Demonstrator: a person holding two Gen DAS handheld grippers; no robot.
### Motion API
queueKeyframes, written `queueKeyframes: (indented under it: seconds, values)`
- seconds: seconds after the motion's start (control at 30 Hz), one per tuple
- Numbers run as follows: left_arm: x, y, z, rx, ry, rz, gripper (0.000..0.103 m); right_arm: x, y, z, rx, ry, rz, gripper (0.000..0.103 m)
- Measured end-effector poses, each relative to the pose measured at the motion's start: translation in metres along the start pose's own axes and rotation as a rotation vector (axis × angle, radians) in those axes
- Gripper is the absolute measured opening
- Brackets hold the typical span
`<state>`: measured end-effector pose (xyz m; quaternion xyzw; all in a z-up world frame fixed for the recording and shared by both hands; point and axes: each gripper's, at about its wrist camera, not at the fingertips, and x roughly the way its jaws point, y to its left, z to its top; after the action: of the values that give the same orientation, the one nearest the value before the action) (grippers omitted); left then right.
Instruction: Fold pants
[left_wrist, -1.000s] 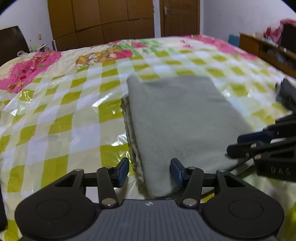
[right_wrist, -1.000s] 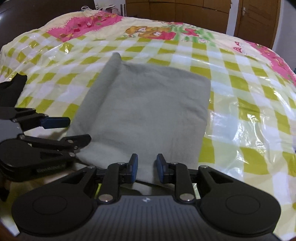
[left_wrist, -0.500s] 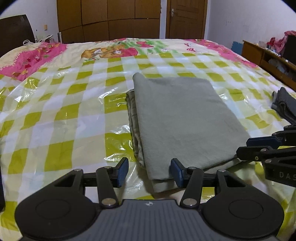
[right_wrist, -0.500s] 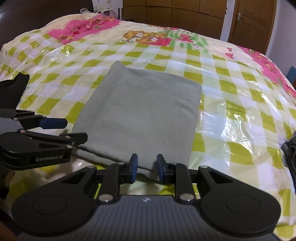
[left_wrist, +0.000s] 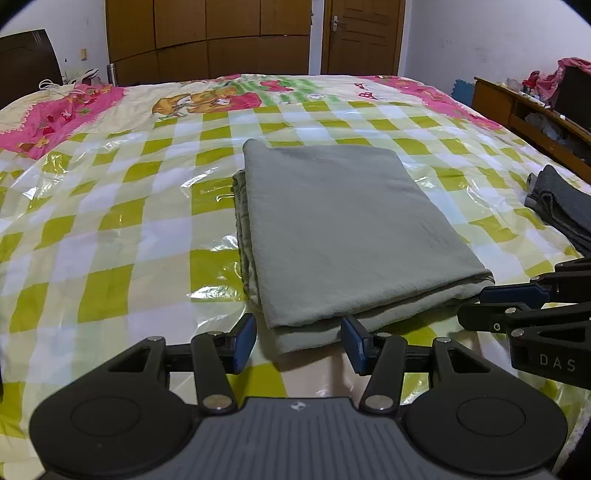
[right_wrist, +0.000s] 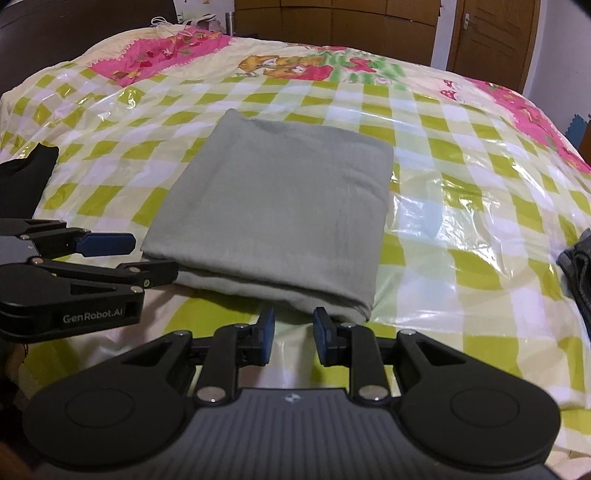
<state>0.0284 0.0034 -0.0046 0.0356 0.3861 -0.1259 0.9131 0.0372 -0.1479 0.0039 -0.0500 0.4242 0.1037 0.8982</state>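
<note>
Grey-green cloth fills the middle of both my views: the pants lie folded into a flat, squarish stack on the bed, several layers showing along the left and near edges. The bed is covered by a yellow-green and white checked sheet under a glossy clear plastic film, with pink cartoon borders at the far side.

My left gripper sits just off the near edge of the stack. Its blue pads are spread apart, and the near left corner of the folded pants shows in the gap between them, but I see no pad pressing on the cloth. In the right wrist view the same tool comes in from the left, its tips right beside the stack's near left corner.

My right gripper hangs just short of the near edge too, closer to the stack's right corner. Its pads stand only a little apart, with bare sheet and nothing else in the narrow gap. From the left wrist view it enters from the right, next to the near right corner of the pants.

A darker grey garment lies at the right edge of the bed, well apart from the stack. Wooden wardrobes and a door stand beyond the far end.
</note>
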Motion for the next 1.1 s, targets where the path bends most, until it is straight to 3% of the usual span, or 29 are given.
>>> queueKeyframes:
  seconds: [0.57,1.1]
  values:
    - [-0.003,-0.012,-0.005,0.009,0.026,-0.027,0.067,-0.003,-0.005,-0.006,0.025,-0.003,-0.009,0.028]
    - [-0.004,-0.019,-0.005,0.014,0.047,-0.008,0.071,-0.004,-0.006,-0.007,0.033,-0.001,-0.01,0.028]
